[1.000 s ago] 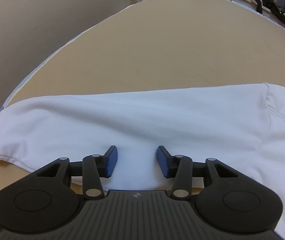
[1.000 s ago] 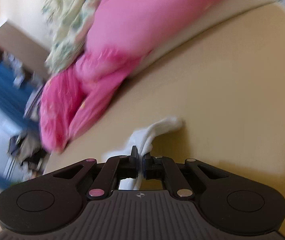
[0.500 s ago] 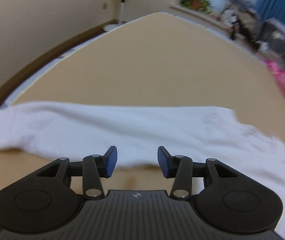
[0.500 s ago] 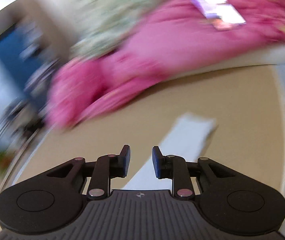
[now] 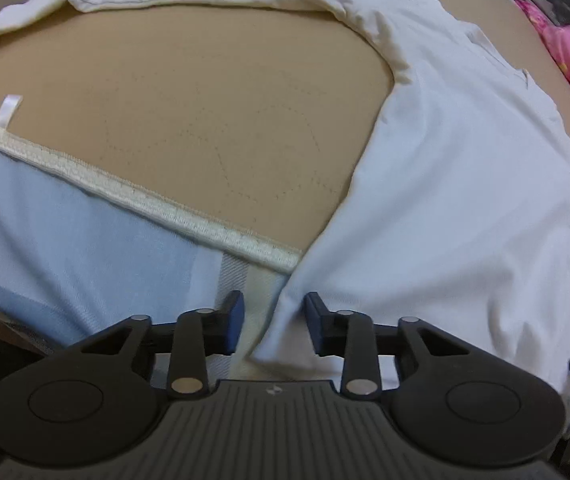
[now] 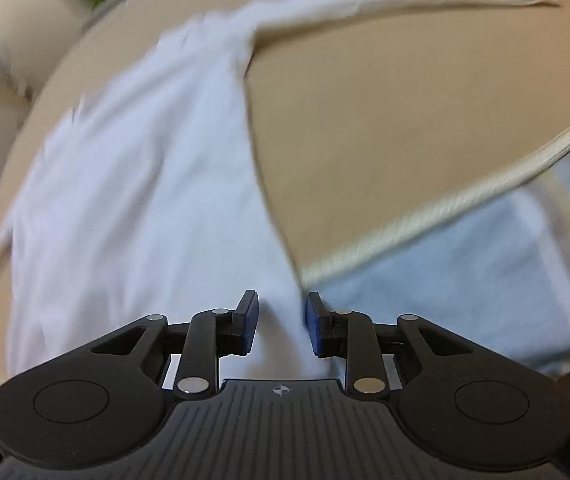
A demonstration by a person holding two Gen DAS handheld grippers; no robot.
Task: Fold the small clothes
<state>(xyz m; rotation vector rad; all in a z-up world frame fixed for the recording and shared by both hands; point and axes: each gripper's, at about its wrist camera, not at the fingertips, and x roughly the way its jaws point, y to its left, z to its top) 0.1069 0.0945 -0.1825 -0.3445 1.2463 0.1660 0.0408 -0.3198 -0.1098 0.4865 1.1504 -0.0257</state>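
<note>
Across the tan quilted mattress top (image 5: 213, 128) our white long-sleeved cotton shirt (image 5: 465, 184) lies flat, its long axis running away from us, near hem corner between the left gripper (image 5: 273, 322)'s just-closing jaws, unpinched, right gripper (image 6: 281, 322) parted over the hem too.

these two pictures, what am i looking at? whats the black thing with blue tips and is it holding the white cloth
Each picture comes from a camera mounted on a hand-held, two-finger gripper that a person carries, looking forward along the fingers. One shows the left gripper, the other the right gripper. A white long-sleeved top lies spread on a tan mattress, its hem hanging over the piped edge. Both grippers hover at that hem with the jaws apart; the left has just been closing. Cloth lies between the pads, but neither pinches it yet.
</note>
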